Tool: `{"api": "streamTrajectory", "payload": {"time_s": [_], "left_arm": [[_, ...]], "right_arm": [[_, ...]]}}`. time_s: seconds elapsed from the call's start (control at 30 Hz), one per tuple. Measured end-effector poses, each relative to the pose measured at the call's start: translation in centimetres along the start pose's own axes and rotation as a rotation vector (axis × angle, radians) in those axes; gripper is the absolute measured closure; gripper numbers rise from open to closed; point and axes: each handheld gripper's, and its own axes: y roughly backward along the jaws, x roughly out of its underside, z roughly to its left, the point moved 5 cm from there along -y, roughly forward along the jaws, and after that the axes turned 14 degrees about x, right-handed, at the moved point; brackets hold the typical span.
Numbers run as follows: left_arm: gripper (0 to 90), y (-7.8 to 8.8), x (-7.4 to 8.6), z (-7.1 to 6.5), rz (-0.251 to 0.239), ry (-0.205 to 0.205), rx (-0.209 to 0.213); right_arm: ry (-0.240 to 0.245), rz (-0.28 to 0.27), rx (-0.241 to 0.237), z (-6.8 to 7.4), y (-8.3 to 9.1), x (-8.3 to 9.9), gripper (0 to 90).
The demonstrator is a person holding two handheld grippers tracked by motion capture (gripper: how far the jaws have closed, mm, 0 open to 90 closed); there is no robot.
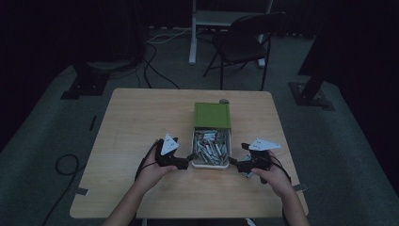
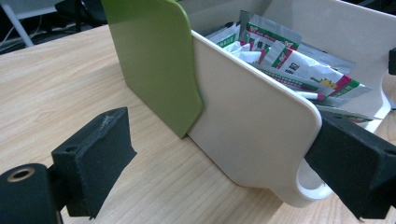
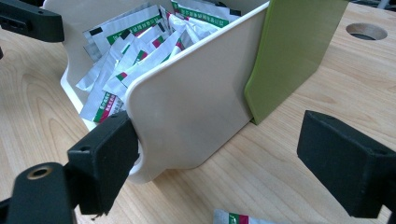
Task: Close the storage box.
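A white drawer (image 1: 210,149) full of foil sachets (image 1: 210,145) stands pulled out of its green sleeve (image 1: 211,115) near the middle of the wooden table (image 1: 136,122), toward the person's edge. In the dim high view the sachets blur into a grey heap and their print cannot be read.

The left gripper (image 1: 184,162) sits at the drawer's near left corner, the right gripper (image 1: 236,165) at its near right corner, 1 on each side. In the left gripper view the 2 jaws stand wide apart: 1 pad hangs over bare wood, the other lies against the drawer's rounded front corner (image 2: 261,135), partly covering a curved handle opening below it. The right gripper view is the mirror of that (jaws apart again, 1 pad touching the drawer's front corner (image 3: 187,112), the other clear of the sleeve (image 3: 294,51)). Nothing is clamped.

1 loose sachet (image 3: 238,218) lies on the table at that view's bottom edge, mostly cut off. A round hole (image 3: 366,31) in the tabletop shows beyond the sleeve. The drawer's far end is hidden inside the sleeve.
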Motion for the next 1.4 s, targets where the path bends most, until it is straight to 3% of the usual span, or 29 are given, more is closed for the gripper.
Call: {"api": "streamTrajectory", "payload": {"time_s": [0.47, 0.7, 0.93, 1.17, 1.3, 1.4], "left_arm": [[9.4, -0.4, -0.4, 0.7, 0.005, -0.001, -0.006], [9.4, -0.6, -0.5, 1.2, -0.007, 0.021, -0.004], [9.4, -0.7, -1.0, 1.4, -0.006, 0.011, -0.013], [9.3, -1.0, -1.1, 1.9, -0.013, 0.039, -0.01], [9.3, -1.0, -1.3, 1.9, -0.008, 0.016, -0.023], [9.4, -1.1, -1.3, 2.0, -0.01, 0.025, -0.02]], "right_arm": [[-0.004, 0.003, 0.009, -0.4, -0.5, -0.3, 12.6], [-0.023, 0.001, 0.02, -0.7, -0.9, -0.6, 12.5], [-0.039, -0.004, 0.034, -1.0, -1.0, -0.9, 12.4], [-0.045, -0.002, 0.043, -1.3, -1.3, -1.2, 12.4], [-0.052, -0.003, 0.045, -1.3, -1.5, -1.3, 12.4], [-0.056, -0.003, 0.05, -1.5, -1.6, -1.3, 12.4]]}}
